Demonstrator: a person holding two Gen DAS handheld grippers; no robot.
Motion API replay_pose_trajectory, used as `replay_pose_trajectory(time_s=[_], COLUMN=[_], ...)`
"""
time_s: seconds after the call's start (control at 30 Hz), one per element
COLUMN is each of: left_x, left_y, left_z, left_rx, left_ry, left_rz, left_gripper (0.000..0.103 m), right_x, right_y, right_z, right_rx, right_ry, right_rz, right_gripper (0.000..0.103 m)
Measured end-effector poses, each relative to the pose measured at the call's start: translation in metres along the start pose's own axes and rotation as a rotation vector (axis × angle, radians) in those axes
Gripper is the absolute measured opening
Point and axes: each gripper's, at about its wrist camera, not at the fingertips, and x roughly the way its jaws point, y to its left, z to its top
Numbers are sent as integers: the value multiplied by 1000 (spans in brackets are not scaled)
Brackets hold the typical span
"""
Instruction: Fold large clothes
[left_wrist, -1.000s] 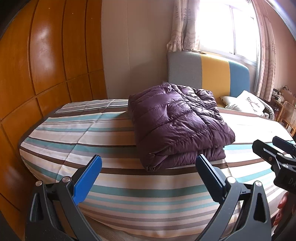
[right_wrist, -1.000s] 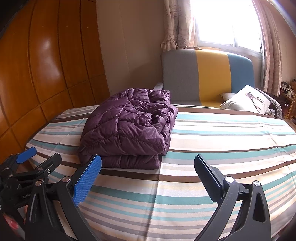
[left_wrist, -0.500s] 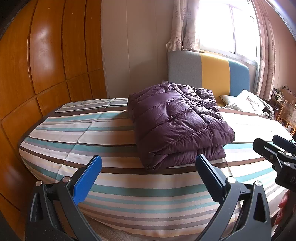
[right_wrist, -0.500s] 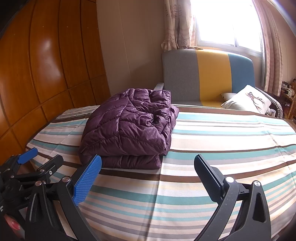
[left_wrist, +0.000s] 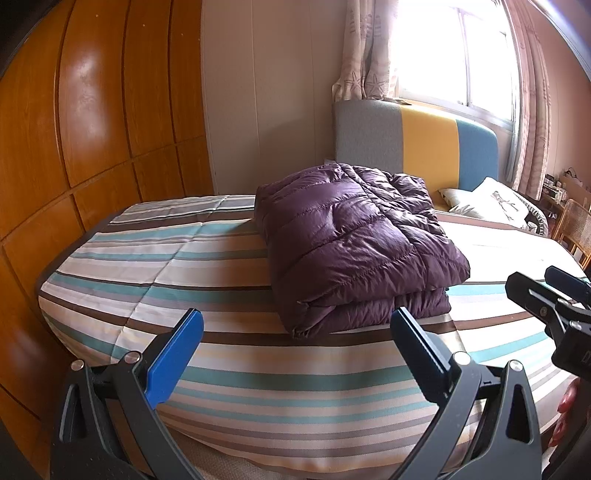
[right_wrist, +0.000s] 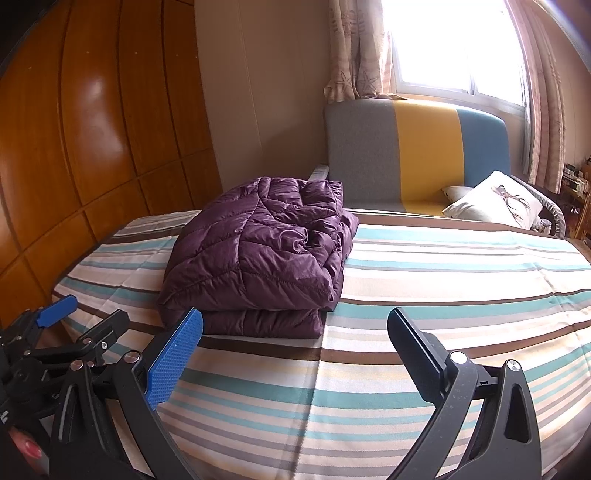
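A purple quilted down jacket lies folded into a thick rectangle on the striped bed; it also shows in the right wrist view. My left gripper is open and empty, held back from the jacket's near edge. My right gripper is open and empty, just right of the jacket's near corner. The right gripper also shows at the right edge of the left wrist view, and the left gripper shows at the left of the right wrist view.
A grey, yellow and blue headboard stands behind the bed, with white pillows at its right. Wooden wardrobe panels line the left wall. A window with curtains is at the back, and a wicker chair at the far right.
Both grippers stay open and almost still. The views have drifted very slightly; the jacket has not moved.
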Motion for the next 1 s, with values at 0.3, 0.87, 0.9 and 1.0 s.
replay_pose_trajectory(time_s=[0.3,0.87,0.9,1.0], left_x=[-2,0,1,7], left_y=[0,-1,0,3], left_z=[0,-3,-3,-6], left_rx=[-7,-16,-20,-32], left_ry=[-11,6,12,30], left_rz=[-2,13,7,8], left_gripper=[101,101,101,101], right_x=[1,5,6,12], right_y=[0,-4,-5,-10], right_z=[0,-2,-3,-5], right_rx=[0,17,21,34], right_ry=[2,19,24,42], right_rz=[1,-2,-2,-7], right_gripper=[100,100,100,100])
